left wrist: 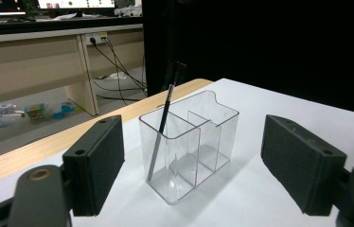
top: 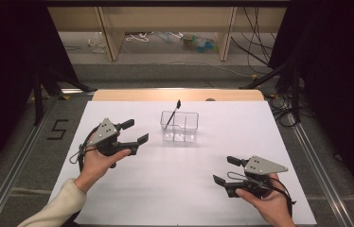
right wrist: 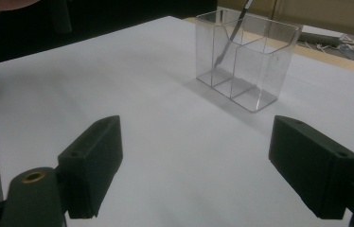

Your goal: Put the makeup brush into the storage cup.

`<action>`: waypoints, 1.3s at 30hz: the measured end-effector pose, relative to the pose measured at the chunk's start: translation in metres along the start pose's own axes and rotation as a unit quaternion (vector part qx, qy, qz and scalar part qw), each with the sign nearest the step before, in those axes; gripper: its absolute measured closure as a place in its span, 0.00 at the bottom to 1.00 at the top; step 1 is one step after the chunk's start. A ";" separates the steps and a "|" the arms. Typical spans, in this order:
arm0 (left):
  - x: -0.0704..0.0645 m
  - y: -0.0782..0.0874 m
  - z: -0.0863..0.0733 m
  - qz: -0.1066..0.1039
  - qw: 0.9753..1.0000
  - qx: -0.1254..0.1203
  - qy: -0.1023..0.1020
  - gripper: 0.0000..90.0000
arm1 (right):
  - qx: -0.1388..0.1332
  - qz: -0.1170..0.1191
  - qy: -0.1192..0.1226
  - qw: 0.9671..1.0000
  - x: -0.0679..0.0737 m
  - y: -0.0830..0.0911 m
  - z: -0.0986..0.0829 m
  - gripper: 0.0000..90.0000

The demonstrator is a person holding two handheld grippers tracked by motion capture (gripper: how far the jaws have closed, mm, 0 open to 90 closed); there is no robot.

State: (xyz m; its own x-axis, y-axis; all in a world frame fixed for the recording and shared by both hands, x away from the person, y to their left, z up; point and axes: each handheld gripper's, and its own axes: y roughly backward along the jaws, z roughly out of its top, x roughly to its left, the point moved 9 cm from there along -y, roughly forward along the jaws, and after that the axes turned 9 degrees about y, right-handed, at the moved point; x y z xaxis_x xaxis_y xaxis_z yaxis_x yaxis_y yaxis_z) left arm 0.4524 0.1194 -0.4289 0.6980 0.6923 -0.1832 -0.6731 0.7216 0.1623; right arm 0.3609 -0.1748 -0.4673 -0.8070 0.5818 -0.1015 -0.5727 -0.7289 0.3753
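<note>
Brush (top: 172, 115) leans in the clear organizer (top: 180, 126), frame center; left gripper (top: 133, 132) and right gripper (top: 226, 170) gape empty—a careless nudge could topple it.

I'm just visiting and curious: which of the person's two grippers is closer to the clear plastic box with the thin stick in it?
Left. The left gripper hangs just beside the clear box, jaws open toward it. The right gripper sits farther off, near the table's front edge.

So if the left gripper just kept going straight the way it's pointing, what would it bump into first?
Most likely the clear organizer: it sits between the left gripper's open jaws, with bare white tabletop before it.
</note>
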 end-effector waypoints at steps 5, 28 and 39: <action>-0.001 0.007 -0.001 0.001 1.000 -0.002 -0.003 0.25 | 0.009 -0.002 0.001 1.000 0.000 0.001 -0.001 0.22; -0.017 0.055 -0.020 0.007 1.000 -0.021 0.008 0.25 | -0.003 0.000 0.000 1.000 -0.001 0.000 0.000 0.22; -0.032 0.077 -0.033 -0.005 1.000 -0.013 0.019 0.24 | 0.020 -0.003 -0.002 1.000 -0.001 0.003 -0.002 0.22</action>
State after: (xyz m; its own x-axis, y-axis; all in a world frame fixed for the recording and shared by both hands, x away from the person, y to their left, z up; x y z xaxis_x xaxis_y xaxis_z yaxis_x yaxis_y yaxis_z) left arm 0.3696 0.1526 -0.4425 0.6948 0.6840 -0.2222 -0.6726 0.7274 0.1361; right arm 0.3595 -0.1779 -0.4685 -0.8034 0.5868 -0.1006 -0.5707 -0.7109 0.4110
